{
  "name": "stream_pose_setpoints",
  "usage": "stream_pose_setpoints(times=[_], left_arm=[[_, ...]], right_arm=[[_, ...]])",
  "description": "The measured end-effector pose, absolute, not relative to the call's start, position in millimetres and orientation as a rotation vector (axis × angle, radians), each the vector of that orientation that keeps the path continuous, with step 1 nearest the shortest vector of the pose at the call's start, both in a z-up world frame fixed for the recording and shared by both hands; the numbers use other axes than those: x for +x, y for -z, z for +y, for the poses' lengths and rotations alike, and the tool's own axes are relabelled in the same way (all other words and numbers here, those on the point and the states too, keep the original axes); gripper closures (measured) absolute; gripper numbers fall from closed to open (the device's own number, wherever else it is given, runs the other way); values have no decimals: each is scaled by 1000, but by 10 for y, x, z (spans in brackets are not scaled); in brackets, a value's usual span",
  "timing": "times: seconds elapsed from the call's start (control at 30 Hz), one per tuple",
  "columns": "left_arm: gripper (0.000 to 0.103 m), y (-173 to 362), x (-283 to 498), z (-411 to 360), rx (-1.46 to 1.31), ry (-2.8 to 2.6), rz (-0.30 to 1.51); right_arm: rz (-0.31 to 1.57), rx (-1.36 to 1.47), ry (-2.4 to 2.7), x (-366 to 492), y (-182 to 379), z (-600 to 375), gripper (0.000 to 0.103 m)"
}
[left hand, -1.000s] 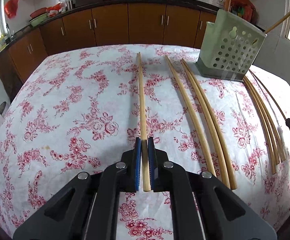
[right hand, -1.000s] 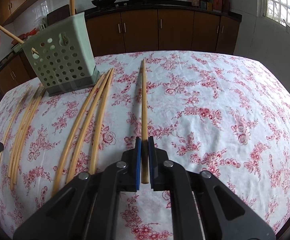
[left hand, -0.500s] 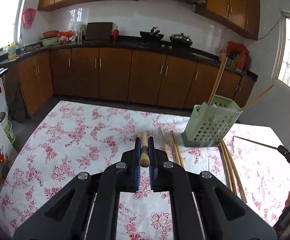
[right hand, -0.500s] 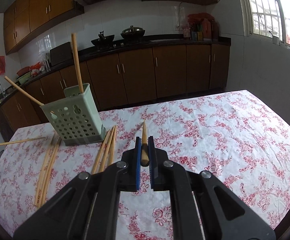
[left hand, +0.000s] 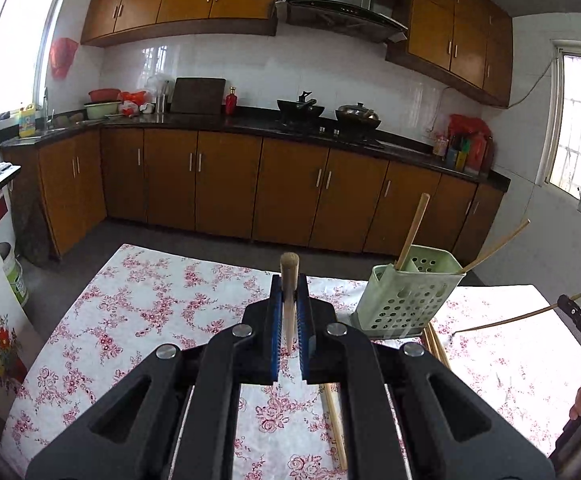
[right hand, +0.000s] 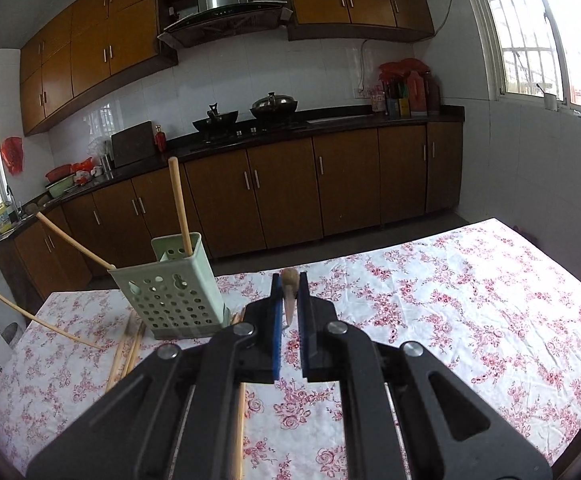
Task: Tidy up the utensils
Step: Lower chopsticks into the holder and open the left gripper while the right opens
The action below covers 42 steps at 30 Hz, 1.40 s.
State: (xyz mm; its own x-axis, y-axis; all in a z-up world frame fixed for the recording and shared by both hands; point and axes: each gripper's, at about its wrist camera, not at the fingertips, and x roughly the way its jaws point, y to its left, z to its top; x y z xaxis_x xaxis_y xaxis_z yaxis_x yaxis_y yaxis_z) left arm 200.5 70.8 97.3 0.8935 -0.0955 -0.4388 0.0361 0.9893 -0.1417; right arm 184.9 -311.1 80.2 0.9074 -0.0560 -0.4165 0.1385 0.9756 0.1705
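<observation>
Chopstick [left hand: 289,280] pinched in left tool [left hand: 289,316]; another chopstick [right hand: 289,292] pinched in right tool [right hand: 289,312].

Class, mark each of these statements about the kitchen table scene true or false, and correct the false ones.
1. The left gripper is shut on a chopstick. True.
2. The green holder lies tipped on its side. False: it stands upright on the tablecloth.
3. The holder is empty. False: two chopsticks already stand in it, one near upright, one leaning out over the rim.
4. The right gripper clamps a chopstick. True.
5. More chopsticks lie on the cloth beside the holder. True.
</observation>
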Motion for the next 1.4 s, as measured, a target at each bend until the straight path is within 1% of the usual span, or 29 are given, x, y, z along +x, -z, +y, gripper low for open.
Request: stream_pose_setpoints(times=[0.23,0.43,0.57,0.73,0.87,0.97,1.23,1.4], left_arm=[[96,-1392,1893,547,-125,146,396],[96,-1803,1828,284,-128,207,298],[96,-2068,1951,27,-125,220,225],[96,-2261,2205,-227,-148,190,136],[96,-2273,2425,-312,-188,153,105],[96,-2174,2578,-353,-196,120,91],[96,-1696,2843,-342,-228,116,200],[96,-1563,2901,-380,-211,125,250]], right_arm=[[360,233,-15,1786,-1373,-3027,95],[250,257,-116,1690,-1883,-2885,95],[170,233,-124,1751,-2115,-2748,95],[127,225,-100,2050,-2202,-2630,95],[137,240,-74,2352,-2181,-2627,95],[156,245,-65,2555,-2098,-2621,95],[224,218,-72,2817,-1774,-2509,95],[267,225,-71,2880,-1605,-2487,95]])
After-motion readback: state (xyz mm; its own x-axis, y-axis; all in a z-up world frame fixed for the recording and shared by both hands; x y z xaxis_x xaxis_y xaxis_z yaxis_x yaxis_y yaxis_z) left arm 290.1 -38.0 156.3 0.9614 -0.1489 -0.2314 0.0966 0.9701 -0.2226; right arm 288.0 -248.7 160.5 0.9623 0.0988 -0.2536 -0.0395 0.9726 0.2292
